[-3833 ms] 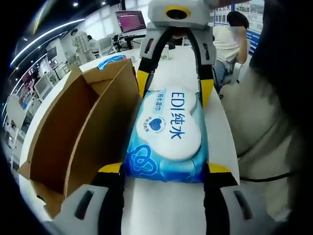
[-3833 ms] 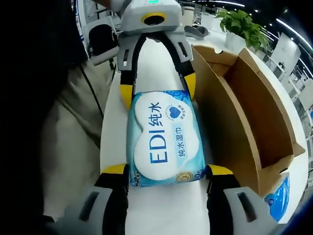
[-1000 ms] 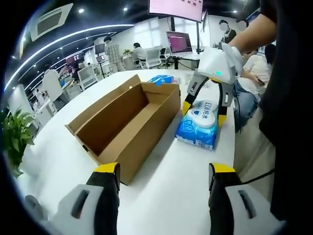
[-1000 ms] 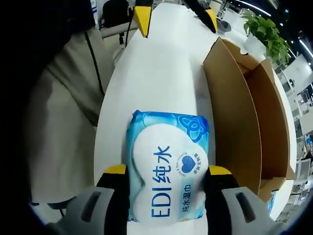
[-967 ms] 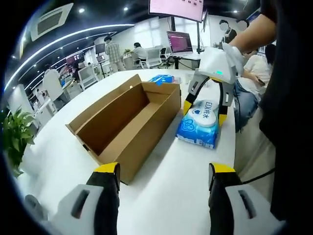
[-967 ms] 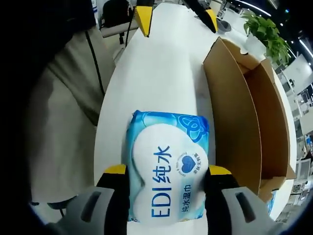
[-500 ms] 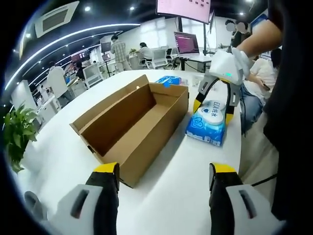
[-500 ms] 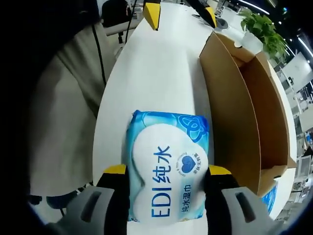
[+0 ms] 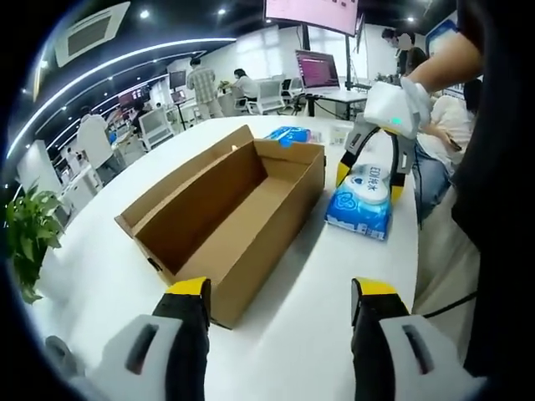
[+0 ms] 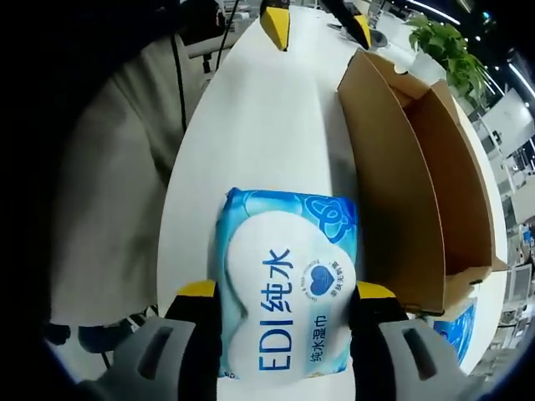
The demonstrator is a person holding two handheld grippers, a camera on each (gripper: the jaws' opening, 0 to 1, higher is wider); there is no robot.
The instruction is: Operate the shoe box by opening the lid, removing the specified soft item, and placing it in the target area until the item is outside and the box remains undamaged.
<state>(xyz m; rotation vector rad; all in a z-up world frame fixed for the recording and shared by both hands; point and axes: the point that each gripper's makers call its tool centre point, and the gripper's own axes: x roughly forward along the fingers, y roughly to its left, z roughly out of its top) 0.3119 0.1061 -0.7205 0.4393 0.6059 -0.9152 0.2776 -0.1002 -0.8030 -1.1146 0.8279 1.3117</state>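
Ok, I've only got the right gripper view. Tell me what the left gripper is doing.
Observer: The left gripper is open and holds nothing. It is over bare table by the cardboard box's near corner, away from the wipes pack.
Operator: Now check the whole box floor.
Observer: The floor is bare from end to end. Nothing lies in it.

the left gripper view is looking from farther back along the white table (image 9: 284,334), the right gripper view from close above; both are sharing the wipes pack (image 10: 287,292) beside the cardboard box (image 9: 226,213).
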